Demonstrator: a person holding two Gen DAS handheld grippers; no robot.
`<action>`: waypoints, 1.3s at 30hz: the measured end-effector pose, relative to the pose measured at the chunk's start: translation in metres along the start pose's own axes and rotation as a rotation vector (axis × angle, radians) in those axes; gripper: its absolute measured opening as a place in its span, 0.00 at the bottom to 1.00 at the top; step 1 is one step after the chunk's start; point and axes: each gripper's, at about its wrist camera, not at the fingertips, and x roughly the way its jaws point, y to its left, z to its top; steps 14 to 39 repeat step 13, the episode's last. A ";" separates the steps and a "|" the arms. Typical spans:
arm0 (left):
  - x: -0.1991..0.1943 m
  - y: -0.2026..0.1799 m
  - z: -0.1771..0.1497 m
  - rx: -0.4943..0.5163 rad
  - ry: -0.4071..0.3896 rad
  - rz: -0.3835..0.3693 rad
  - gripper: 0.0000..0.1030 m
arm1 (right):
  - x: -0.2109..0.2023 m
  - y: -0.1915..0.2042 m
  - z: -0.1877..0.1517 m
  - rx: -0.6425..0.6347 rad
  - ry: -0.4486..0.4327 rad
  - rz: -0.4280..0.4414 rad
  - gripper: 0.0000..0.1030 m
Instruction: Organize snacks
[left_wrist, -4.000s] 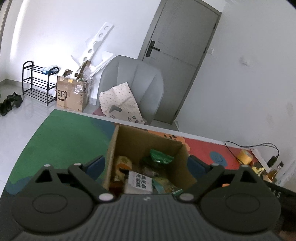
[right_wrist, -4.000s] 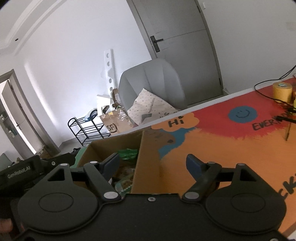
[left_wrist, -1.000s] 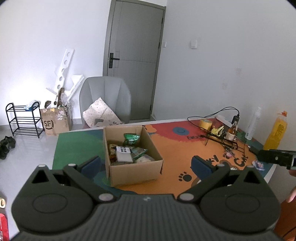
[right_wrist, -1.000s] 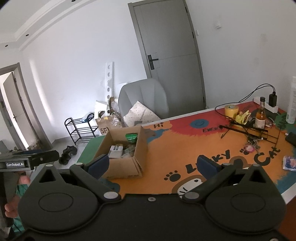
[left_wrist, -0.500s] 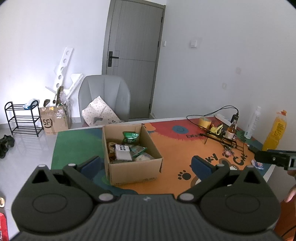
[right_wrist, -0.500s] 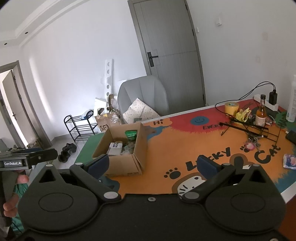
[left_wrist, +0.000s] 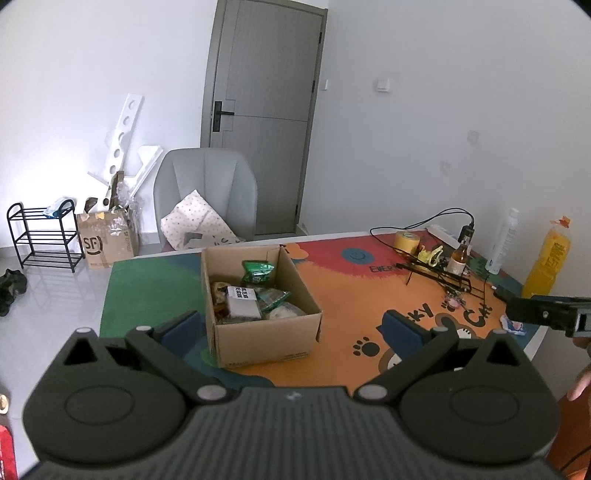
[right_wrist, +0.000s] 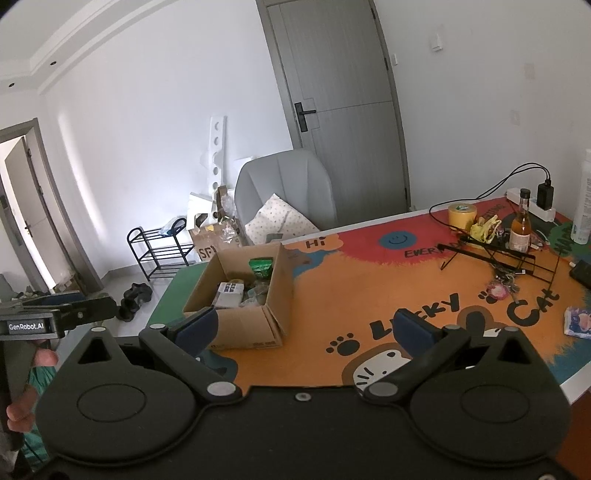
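Snacks sit in an open cardboard box on the tabletop, toward its left end; a green bag leans at the far wall and a white packet lies in front of it. Both grippers are held back from the near edge, well apart from the box. The left gripper has its fingers spread wide with nothing between them, and so does the right gripper.

On the right half of the tabletop stand a roll of yellow tape, a black wire rack, a brown bottle, a white bottle and an orange bottle, with a small wrapper near the edge. All are well away from the box, and the mat between the grippers and the box is bare. Beyond the far edge are a grey chair with a cushion, a second carton and a shoe rack on the floor.

Four seconds ago both grippers hung right over the box, which filled the views. Since then they have drawn back and up, so the whole tabletop shows; in the last half second the view barely changed. Their fingers have stayed wide throughout.
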 end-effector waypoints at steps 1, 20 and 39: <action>0.000 0.000 0.000 -0.001 -0.001 0.000 1.00 | 0.000 0.000 0.000 0.001 0.002 -0.001 1.00; 0.001 -0.004 -0.003 0.012 -0.006 -0.008 1.00 | 0.001 -0.001 -0.002 0.000 0.005 -0.001 1.00; 0.001 -0.004 -0.003 0.012 -0.006 -0.008 1.00 | 0.001 -0.001 -0.002 0.000 0.005 -0.001 1.00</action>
